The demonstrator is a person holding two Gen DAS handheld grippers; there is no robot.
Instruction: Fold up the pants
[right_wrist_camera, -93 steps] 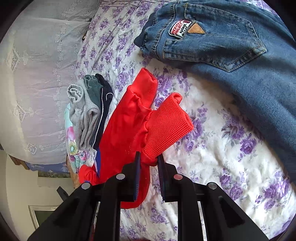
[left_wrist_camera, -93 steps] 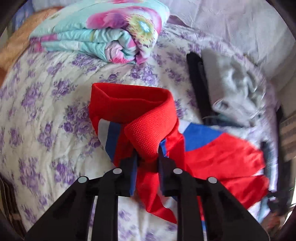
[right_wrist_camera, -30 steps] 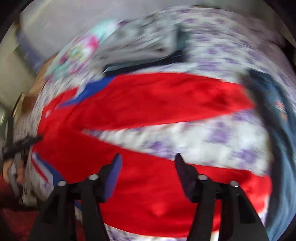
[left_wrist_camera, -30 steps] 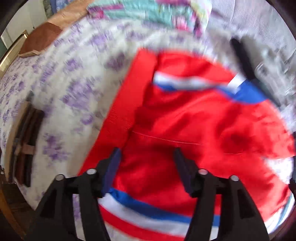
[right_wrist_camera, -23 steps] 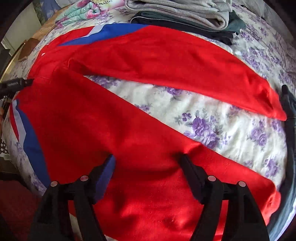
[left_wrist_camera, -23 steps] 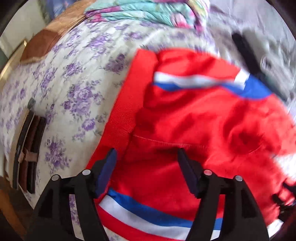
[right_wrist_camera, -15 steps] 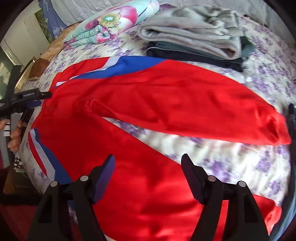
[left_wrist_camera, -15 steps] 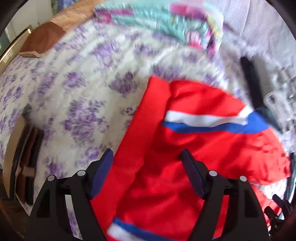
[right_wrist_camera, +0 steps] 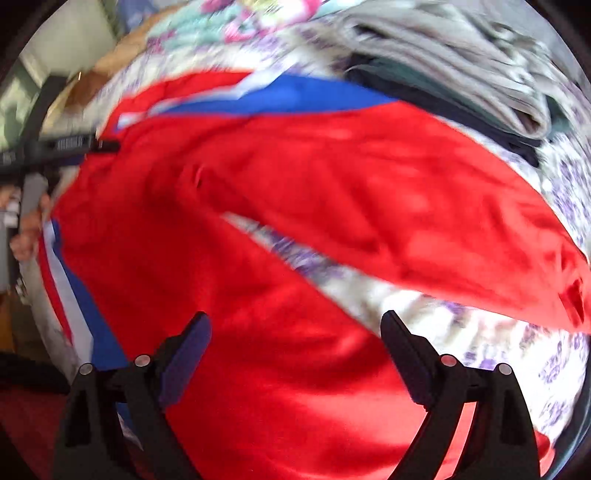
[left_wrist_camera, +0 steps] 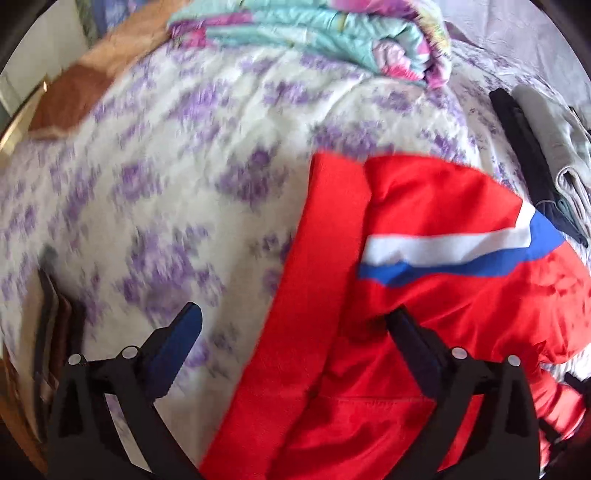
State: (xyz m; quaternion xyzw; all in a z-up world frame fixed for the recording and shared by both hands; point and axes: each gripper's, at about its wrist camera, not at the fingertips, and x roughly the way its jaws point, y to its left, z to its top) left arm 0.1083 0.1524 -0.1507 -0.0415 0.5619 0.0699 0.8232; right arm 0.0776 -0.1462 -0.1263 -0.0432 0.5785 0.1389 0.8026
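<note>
Red track pants [left_wrist_camera: 436,206] with a white and blue side stripe lie spread flat on the flowered bedspread [left_wrist_camera: 177,155]. Their ribbed waistband [left_wrist_camera: 317,258] faces me in the left wrist view. My left gripper [left_wrist_camera: 291,325] is open and empty, just above the waistband. In the right wrist view the two legs [right_wrist_camera: 369,192] lie apart in a V. My right gripper [right_wrist_camera: 295,332] is open and empty over the near leg. The left gripper [right_wrist_camera: 74,146] also shows at the waist end, at far left.
A rolled floral quilt [left_wrist_camera: 314,33] lies at the far end of the bed. A stack of folded grey and dark clothes [left_wrist_camera: 546,140] sits beyond the pants; it also shows in the right wrist view [right_wrist_camera: 461,55]. The bed edge [left_wrist_camera: 51,332] is at the left.
Both grippers have let go of the pants, which now lie spread out. My left gripper has slid left toward the waistband. My right gripper has moved closer over the near leg.
</note>
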